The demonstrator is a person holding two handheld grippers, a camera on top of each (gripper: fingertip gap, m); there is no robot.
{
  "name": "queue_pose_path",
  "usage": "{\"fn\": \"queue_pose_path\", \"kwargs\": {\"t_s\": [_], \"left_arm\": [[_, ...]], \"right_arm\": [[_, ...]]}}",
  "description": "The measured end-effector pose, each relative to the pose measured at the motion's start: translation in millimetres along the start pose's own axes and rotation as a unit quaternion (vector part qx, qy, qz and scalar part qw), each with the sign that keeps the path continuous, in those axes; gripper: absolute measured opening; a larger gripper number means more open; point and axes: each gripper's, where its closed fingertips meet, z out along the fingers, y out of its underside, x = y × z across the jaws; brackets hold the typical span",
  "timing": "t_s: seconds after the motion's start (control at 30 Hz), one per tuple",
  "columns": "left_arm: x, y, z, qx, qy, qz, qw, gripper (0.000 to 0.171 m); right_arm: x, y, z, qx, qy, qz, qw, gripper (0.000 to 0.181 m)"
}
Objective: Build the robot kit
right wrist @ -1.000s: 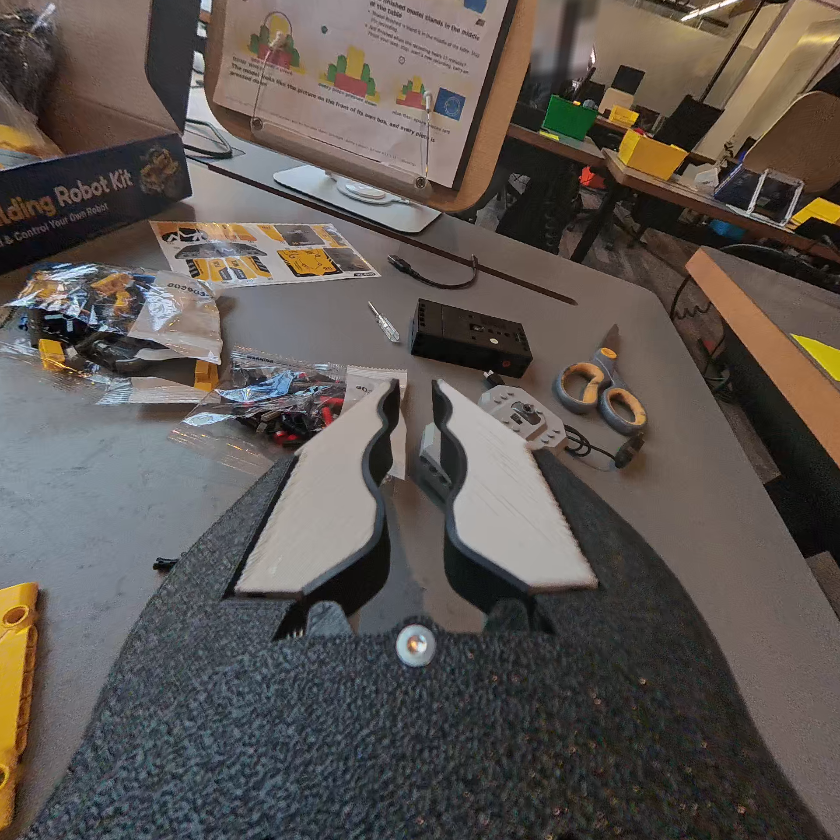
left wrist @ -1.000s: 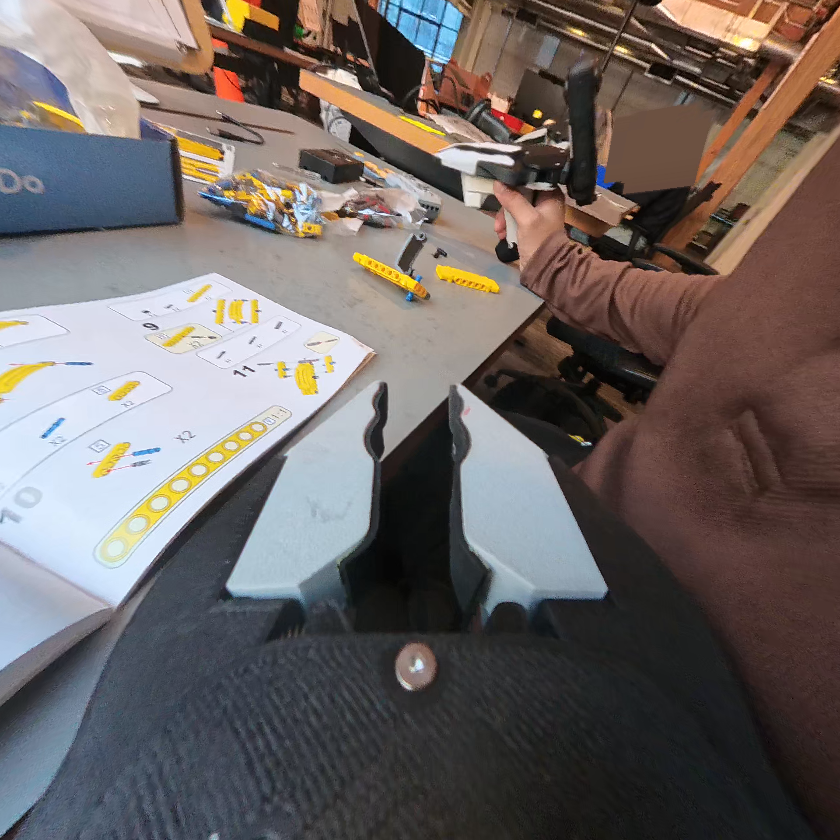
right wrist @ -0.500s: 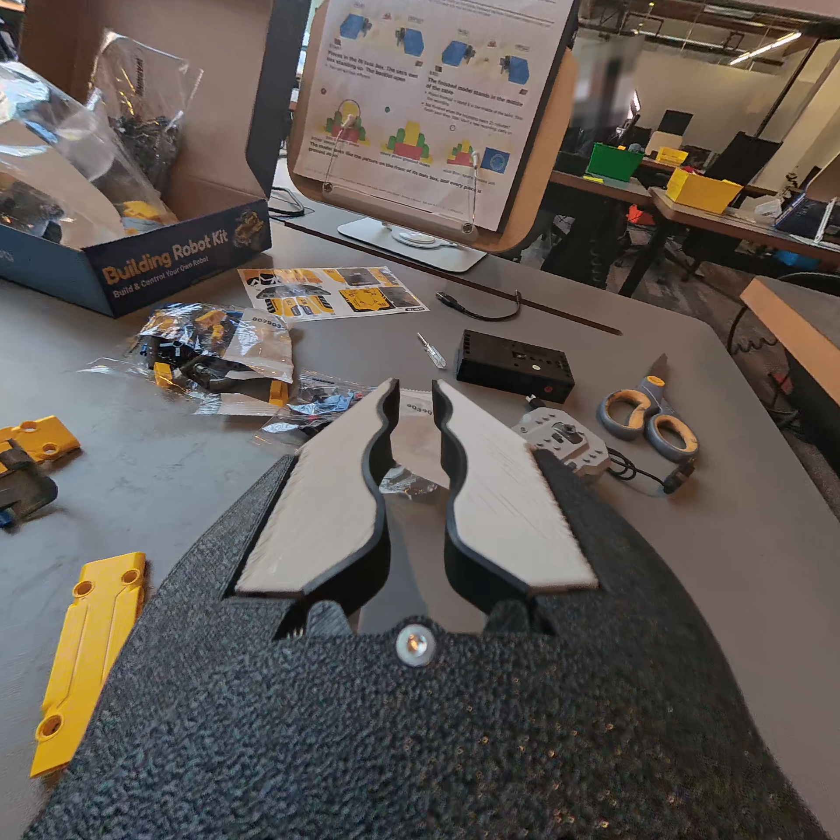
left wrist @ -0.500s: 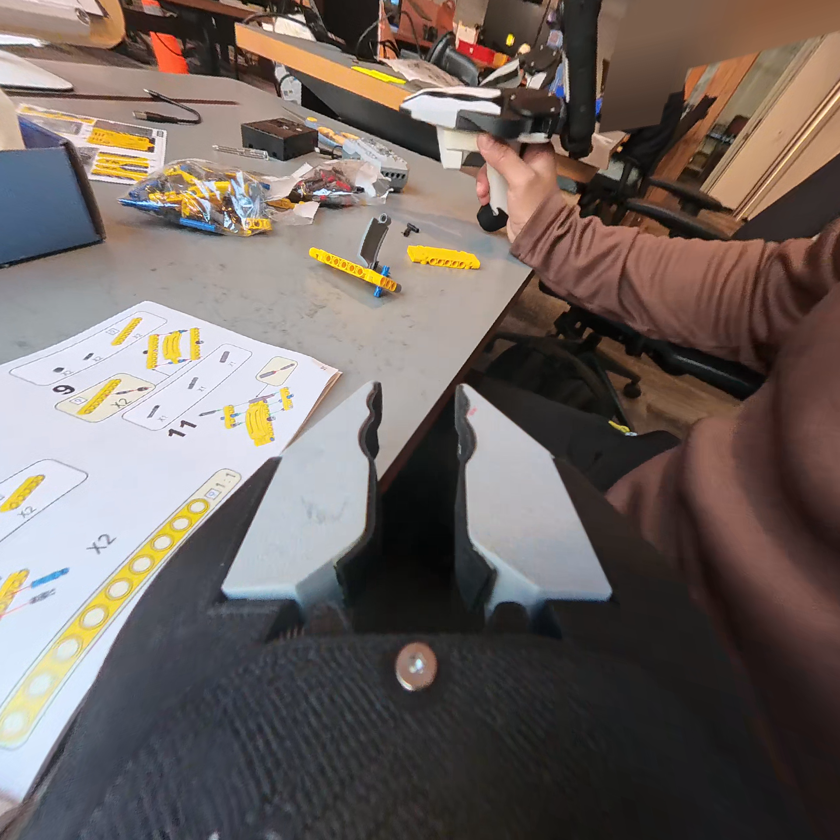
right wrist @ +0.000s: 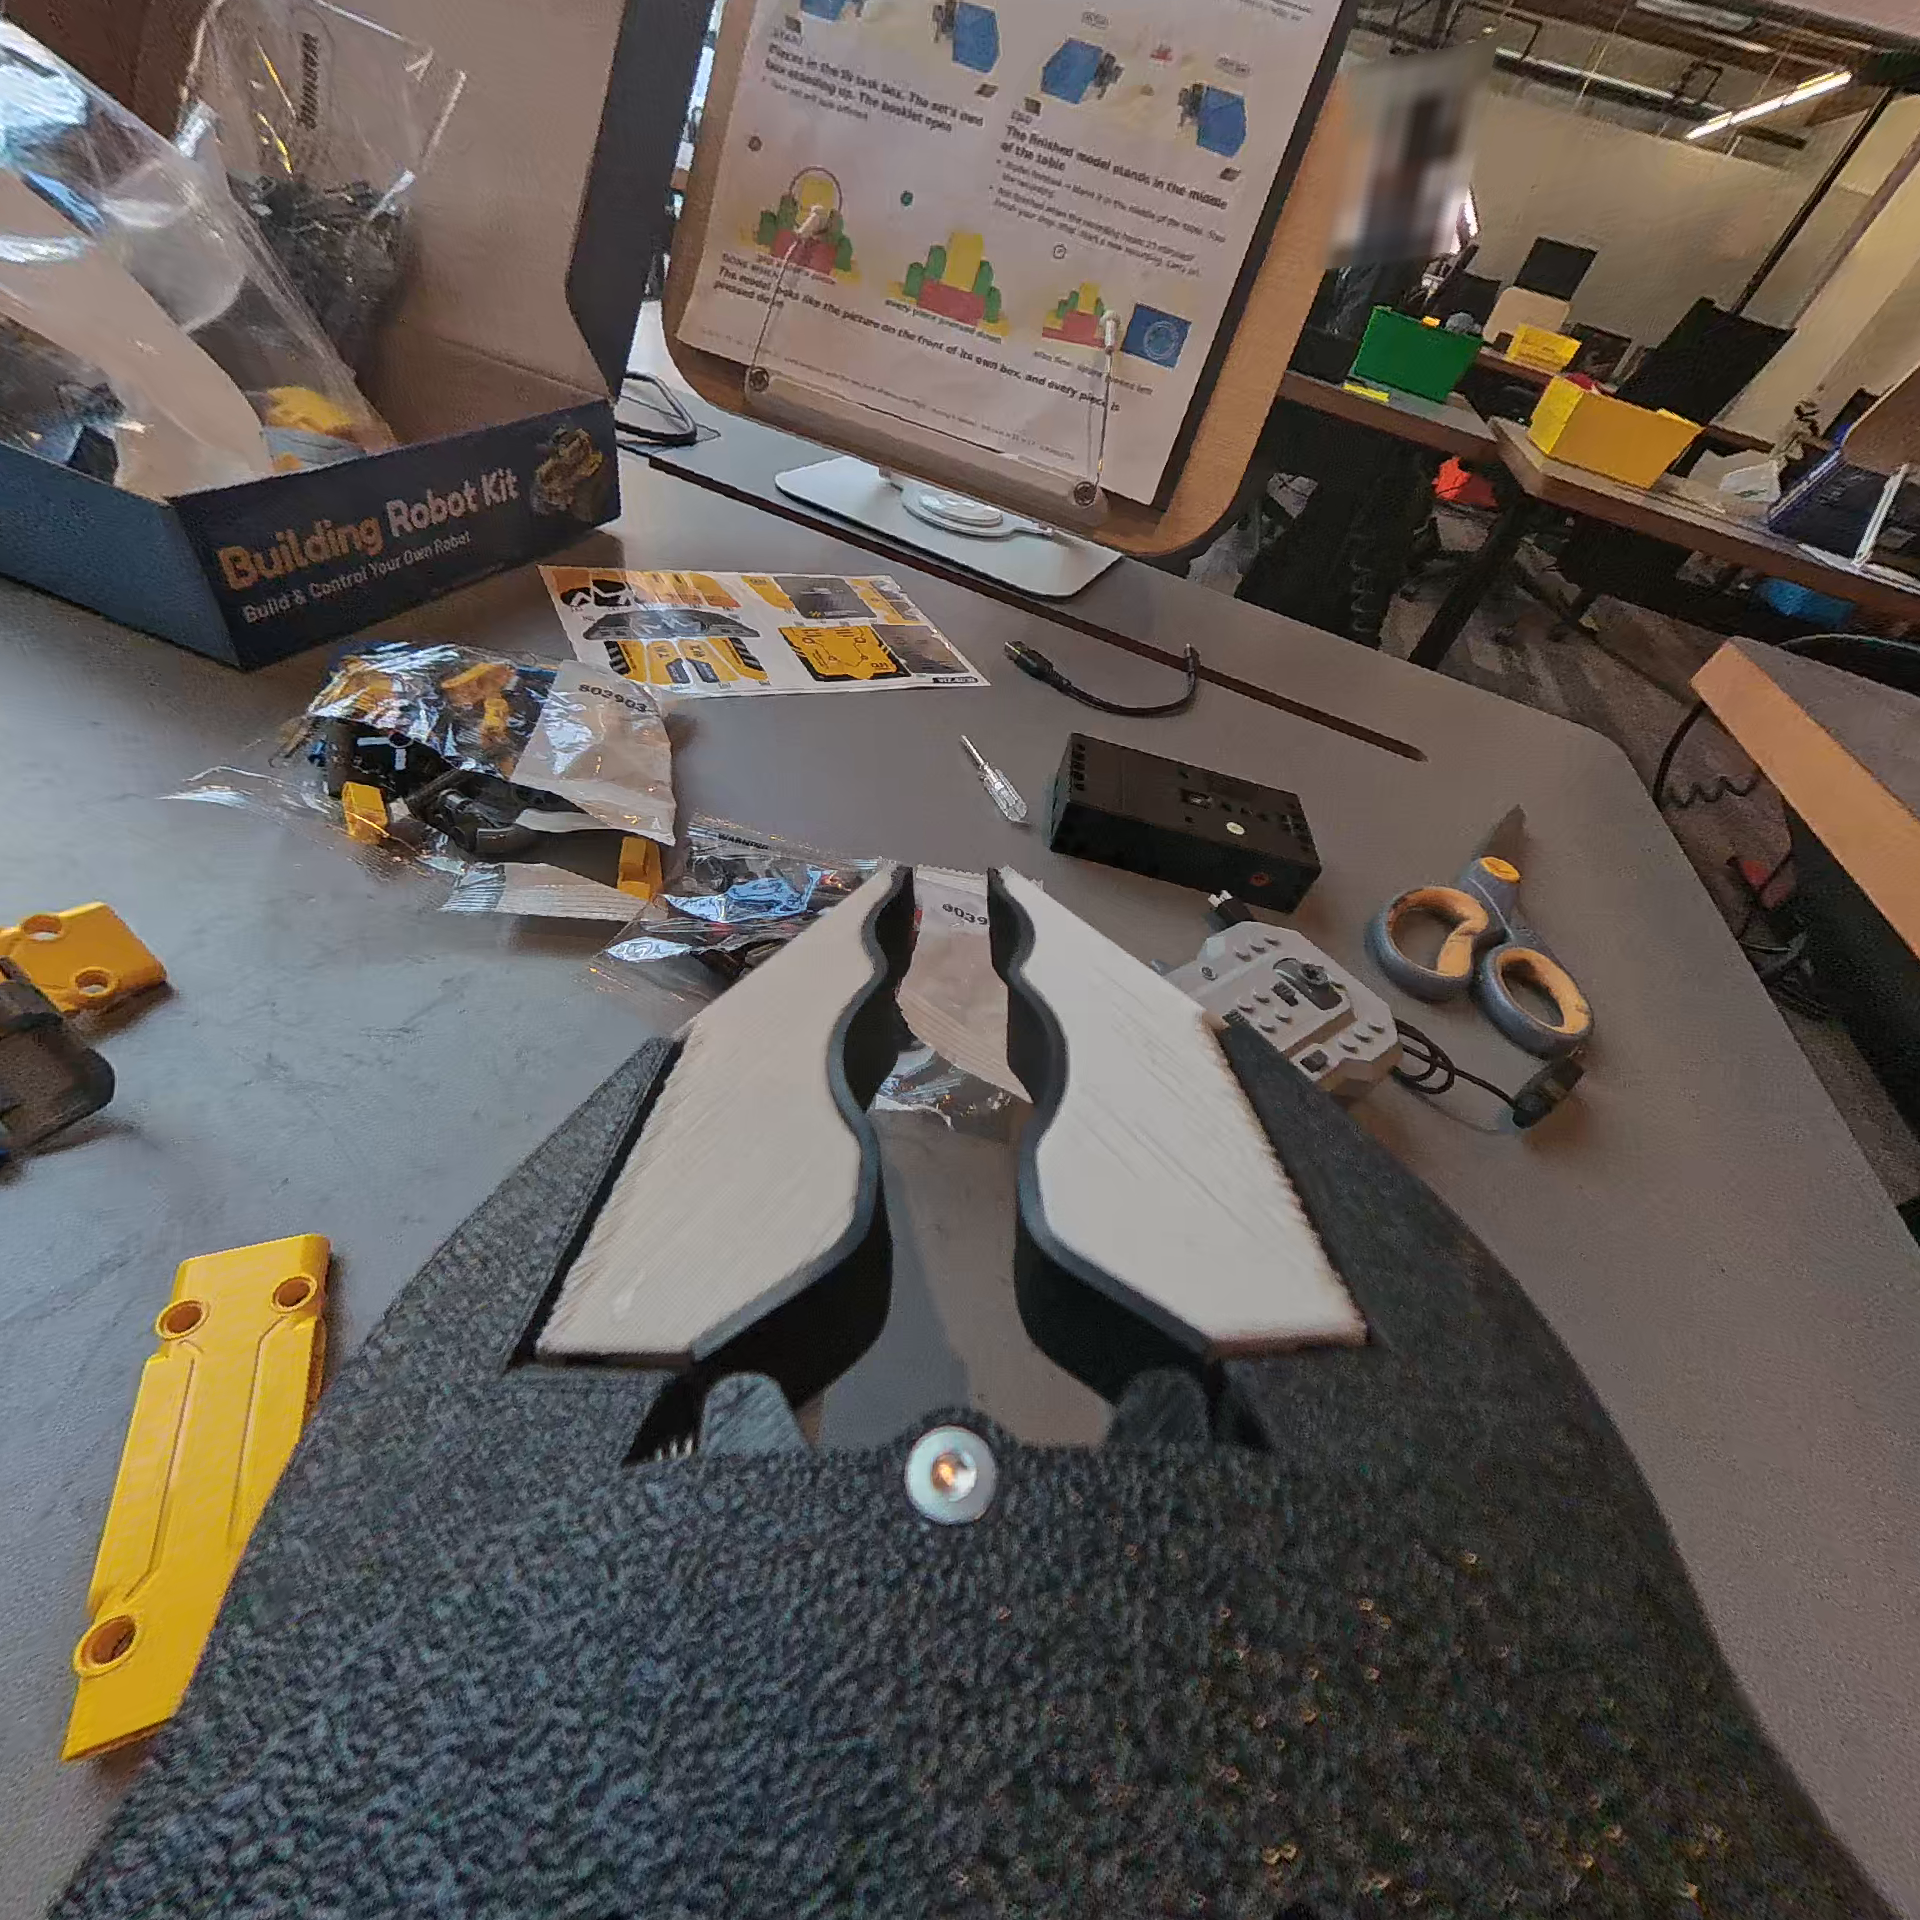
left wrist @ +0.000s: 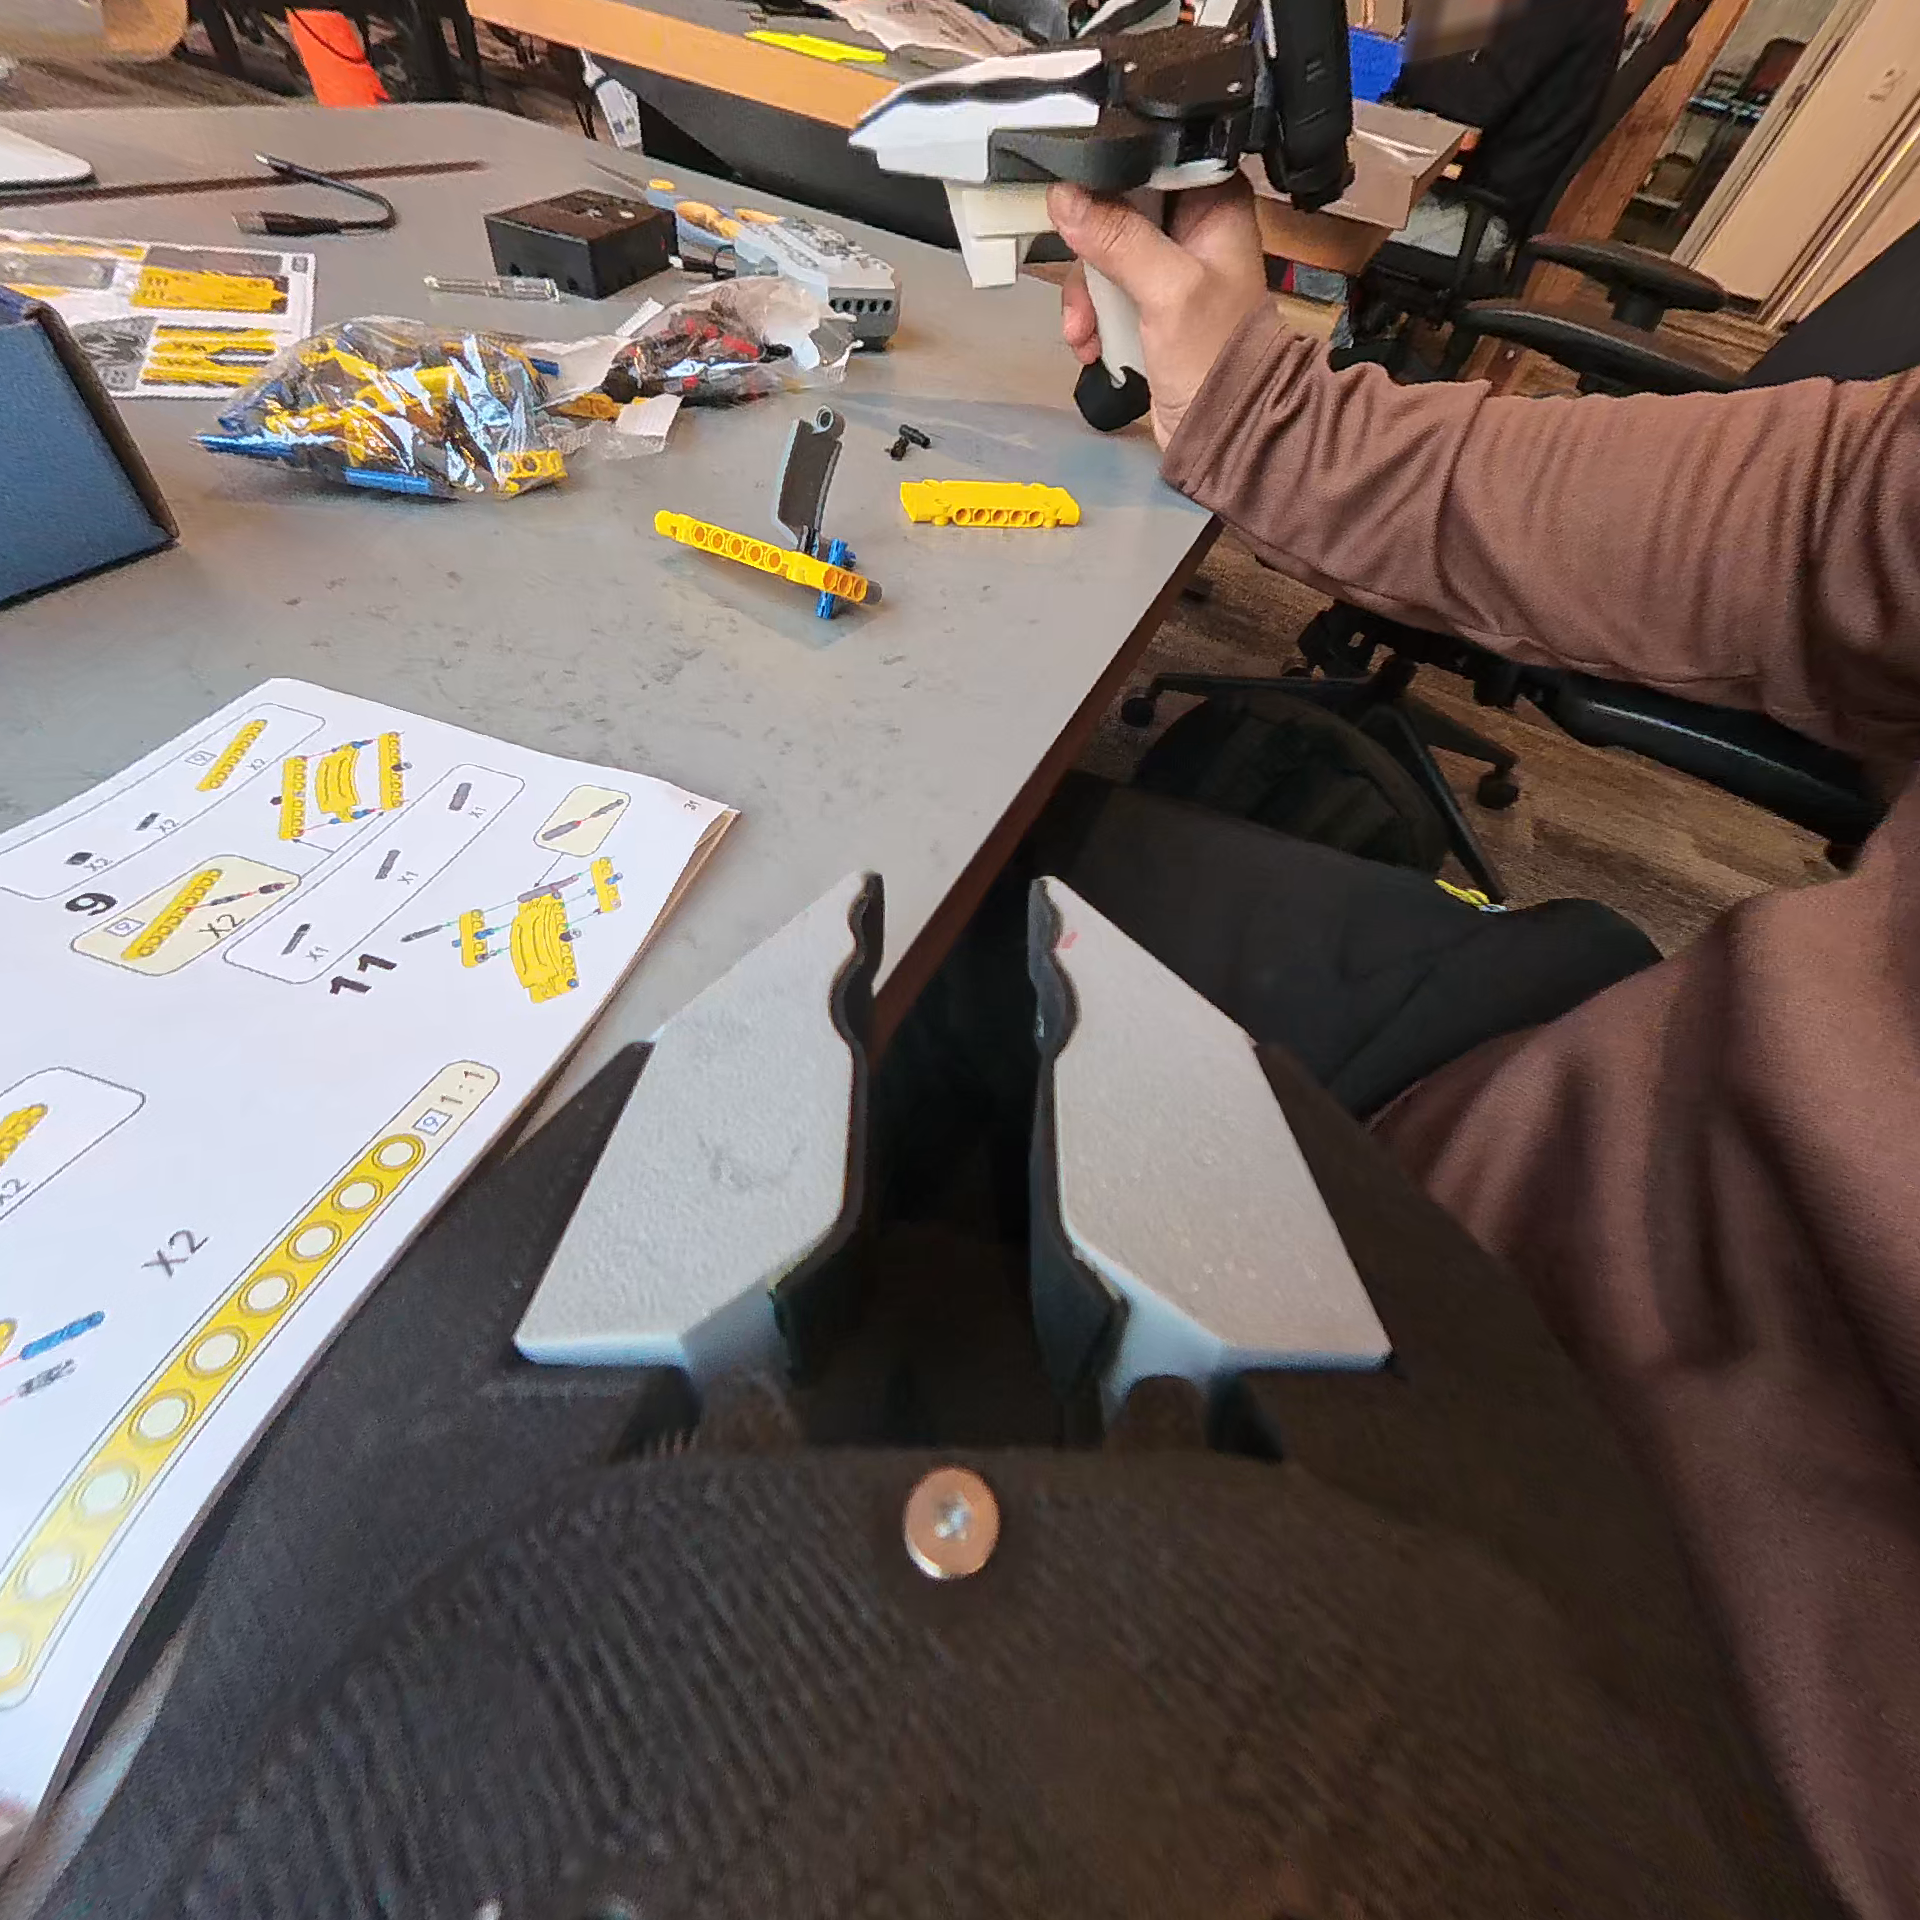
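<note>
My left gripper (left wrist: 956, 914) is open and empty, over the table's front edge, beside the open instruction booklet (left wrist: 291, 987). Farther off lie a yellow beam (left wrist: 764, 556) with a grey curved piece (left wrist: 805, 483) standing on it, and a yellow panel (left wrist: 987, 504). A hand holds the right gripper (left wrist: 977, 125) above the table's right corner. In the right wrist view, my right gripper (right wrist: 948, 894) is open a little and empty, above a small plastic bag of parts (right wrist: 769, 904). The yellow panel (right wrist: 197, 1475) lies at its lower left.
A larger bag of parts (right wrist: 478, 758), sticker sheet (right wrist: 758, 629), blue kit box (right wrist: 364, 530), screwdriver (right wrist: 992, 779), black box (right wrist: 1179, 821), grey module (right wrist: 1288, 1008) and scissors (right wrist: 1475, 956) lie on the grey table (right wrist: 312, 1091). A stand with a printed sheet (right wrist: 987, 229) is at the back. There is about 40 cm between the tips of the two grippers. The yellow panel (right wrist: 197, 1475) lies some 15 cm from my right tips, 25 cm from my left tips. It is also in sight in the left wrist view (left wrist: 1004, 497). To the yellow beam (left wrist: 764, 556): left tips about 15 cm, right tips about 20 cm.
The right gripper has drawn back and risen, so more of the table and the yellow panel show. The left view has swung toward the table's right corner. Both jaw gaps are unchanged.
</note>
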Motion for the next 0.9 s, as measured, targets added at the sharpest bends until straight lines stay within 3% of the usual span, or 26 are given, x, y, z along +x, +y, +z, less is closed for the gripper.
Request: {"fn": "queue_pose_path", "kwargs": {"t_s": [0.9], "left_arm": [[4.6, 9.8, -4.0, -0.017, 0.022, -0.033, 0.999, 0.020]], "right_arm": [[0.5, 3.6, 4.7, -0.014, 0.010, -0.014, 1.000, 0.014]]}}
